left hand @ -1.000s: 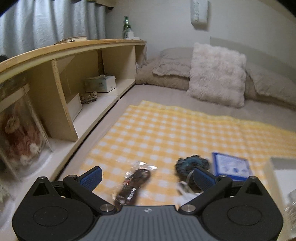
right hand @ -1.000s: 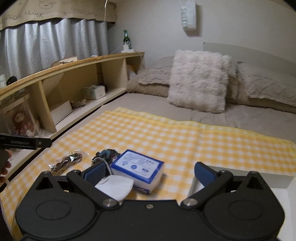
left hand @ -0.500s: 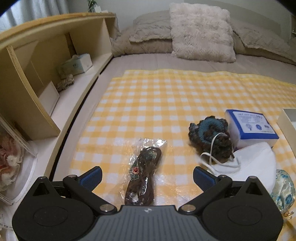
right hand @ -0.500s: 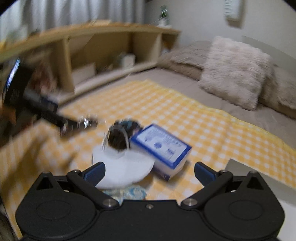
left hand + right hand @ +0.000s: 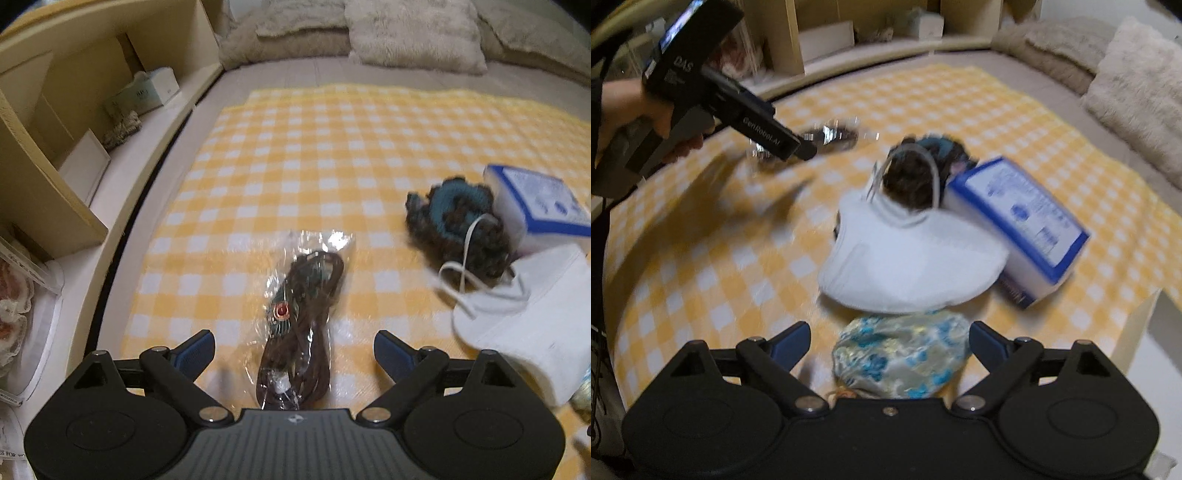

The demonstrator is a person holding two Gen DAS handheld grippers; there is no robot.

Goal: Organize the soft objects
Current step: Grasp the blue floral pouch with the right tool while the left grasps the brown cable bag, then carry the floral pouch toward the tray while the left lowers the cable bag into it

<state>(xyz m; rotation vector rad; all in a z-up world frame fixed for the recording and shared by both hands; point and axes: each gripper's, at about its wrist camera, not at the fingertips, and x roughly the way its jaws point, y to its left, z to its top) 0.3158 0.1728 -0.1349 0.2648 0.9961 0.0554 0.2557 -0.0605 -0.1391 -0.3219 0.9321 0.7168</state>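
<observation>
On a yellow checked cloth (image 5: 317,155) lie a clear bag of brown cord (image 5: 301,317), a dark teal knitted piece (image 5: 454,214), a white face mask (image 5: 517,317) and a blue and white box (image 5: 543,199). My left gripper (image 5: 293,349) hovers over the cord bag, its jaws closing, wide apart, pads clear of the bag. My right gripper (image 5: 890,343) hovers over a blue-flowered silk pouch (image 5: 901,358) that lies between its fingers; its jaws are closing and the pads stand off it. The mask (image 5: 908,258) lies just beyond the pouch, against the box (image 5: 1023,225).
A wooden shelf unit (image 5: 48,147) with a tissue box (image 5: 144,92) runs along the left of the bed. Fluffy pillows (image 5: 413,33) lie at the far end. A white box edge (image 5: 1141,332) stands at the right. A hand holds the left gripper's body (image 5: 713,96).
Both grippers have tipped downward and dropped toward the cloth. The left one came in over the cord bag, the right one over the silk pouch. Both pairs of jaws have narrowed slightly.
</observation>
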